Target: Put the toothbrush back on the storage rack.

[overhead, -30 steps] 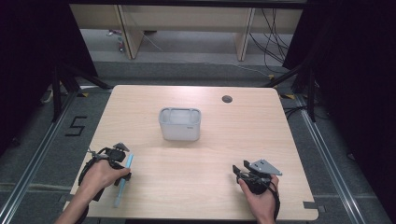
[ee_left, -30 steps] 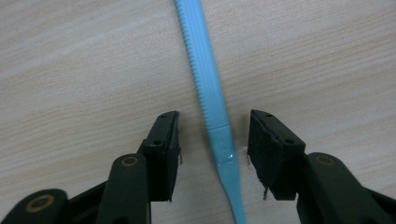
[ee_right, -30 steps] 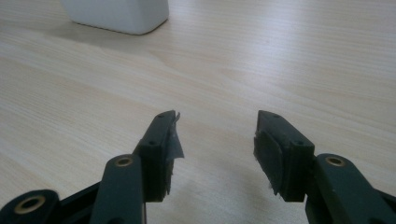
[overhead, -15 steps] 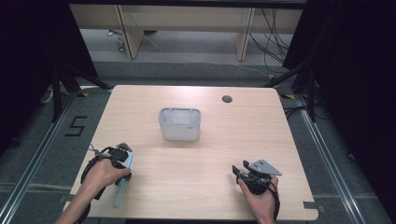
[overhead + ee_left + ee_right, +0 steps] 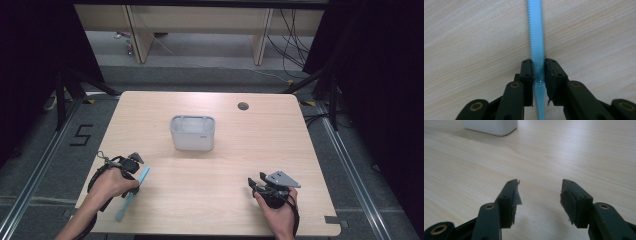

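Left gripper view, fingers: the two black fingers (image 5: pixel 526 75) were closed onto a thin light-blue strip (image 5: pixel 537 37), pads pressed flat on both of its faces, with no gap showing.
Left gripper (image 5: pixel 539 75), hold point: the grip sat where the strip's toothed length met its smooth, narrower handle end, which ran back between the fingers.
Strip, handling: it looked like a small plastic saw-edged blade; I judged it light, thin, fairly stiff along its length but easy to twist, and smooth enough to slip if pinched loosely. The plain part beside the teeth seemed the safest place to hold.
Strip, axis: in the high view the strip (image 5: pixel 132 192) lay along the surface (image 5: pixel 240 170), its long axis running from the near edge up towards the white tub (image 5: pixel 192 132), slightly tilted to the right.
Strip, place: well apart from the tub, nearer the person and to the tub's left, under the left hand (image 5: pixel 112 182).
Right gripper (image 5: pixel 540 195), fingers: spread wide and empty, low over bare surface, nearer the person than the tub and to its right.
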Demonstrator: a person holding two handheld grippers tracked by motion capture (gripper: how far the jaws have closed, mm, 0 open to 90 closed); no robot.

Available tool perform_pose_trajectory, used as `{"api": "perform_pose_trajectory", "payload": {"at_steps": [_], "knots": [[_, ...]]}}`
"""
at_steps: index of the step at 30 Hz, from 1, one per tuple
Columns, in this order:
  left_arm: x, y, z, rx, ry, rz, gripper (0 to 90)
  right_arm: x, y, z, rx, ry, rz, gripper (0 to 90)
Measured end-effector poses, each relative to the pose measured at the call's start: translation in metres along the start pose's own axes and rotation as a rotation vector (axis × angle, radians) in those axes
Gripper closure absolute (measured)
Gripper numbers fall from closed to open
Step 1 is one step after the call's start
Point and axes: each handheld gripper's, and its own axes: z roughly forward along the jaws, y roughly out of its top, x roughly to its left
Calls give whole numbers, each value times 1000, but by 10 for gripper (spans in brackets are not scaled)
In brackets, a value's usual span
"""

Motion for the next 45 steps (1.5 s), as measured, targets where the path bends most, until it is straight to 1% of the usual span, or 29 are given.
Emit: {"api": "perform_pose_trajectory", "payload": {"at_steps": [1,2,3,7,8,9,18,21,22,23,24,25,26,28,29,30,31,32,33,35,36,37,38,39,41,42,43,44,45], "knots": [[-1,0,1,-11,1,10,765,0,0,0,0,0,-1,485],[-1,1,1,-1,4,31,771,0,0,0,1,1,-1,485],[-2,1,0,9,7,34,774,0,0,0,1,2,0,484],[-2,-1,2,-28,7,59,779,0,0,0,3,4,-2,483],[-1,-1,1,-15,7,70,780,1,0,1,5,21,14,483],[-1,-1,1,-18,6,75,780,1,0,1,3,28,11,483],[-1,-2,2,-35,2,104,781,1,0,1,7,18,5,483],[0,-3,3,-33,3,106,781,1,0,1,6,19,10,482],[0,-3,1,-13,5,106,781,1,0,1,7,18,9,481],[2,-2,1,-19,13,124,781,1,0,1,7,18,9,481],[1,-3,0,-9,11,109,781,1,0,1,7,17,9,480],[2,-3,0,-27,7,105,781,1,0,1,7,17,10,480],[3,-3,-2,-30,19,125,781,1,0,1,7,17,10,480],[2,-5,-3,-49,8,101,782,1,0,1,7,16,10,479],[3,-4,-5,-45,17,117,781,1,0,0,4,0,-4,479],[2,-5,-6,-56,10,102,782,1,0,0,13,-5,-7,479],[2,-6,-7,-70,12,104,782,1,1,-1,24,-12,-4,479],[2,-6,-10,-64,9,106,781,3,0,-1,29,-2,20,479],[2,-6,-11,-74,8,104,781,3,1,-1,33,-3,22,480],[2,-7,-14,-94,11,103,781,0,0,1,8,-7,-18,479],[1,-7,-17,-96,5,101,782,1,0,0,12,-4,-9,479],[1,-8,-18,-111,2,98,781,0,0,1,7,-5,-18,480],[1,-8,-20,-112,2,103,781,3,0,0,21,-2,18,479],[0,-8,-21,-126,2,102,781,4,0,0,27,2,33,480],[0,-8,-25,-141,3,124,781,3,0,-1,23,3,19,482],[0,-8,-27,-144,0,127,781,1,0,0,3,8,-5,485],[0,-8,-26,-164,-3,128,781,1,0,0,3,8,-5,485],[-2,-9,-26,-172,-16,102,782,0,0,0,4,7,-11,486],[-1,-8,-27,-176,-14,121,782,0,0,-1,3,0,-12,487]]}}
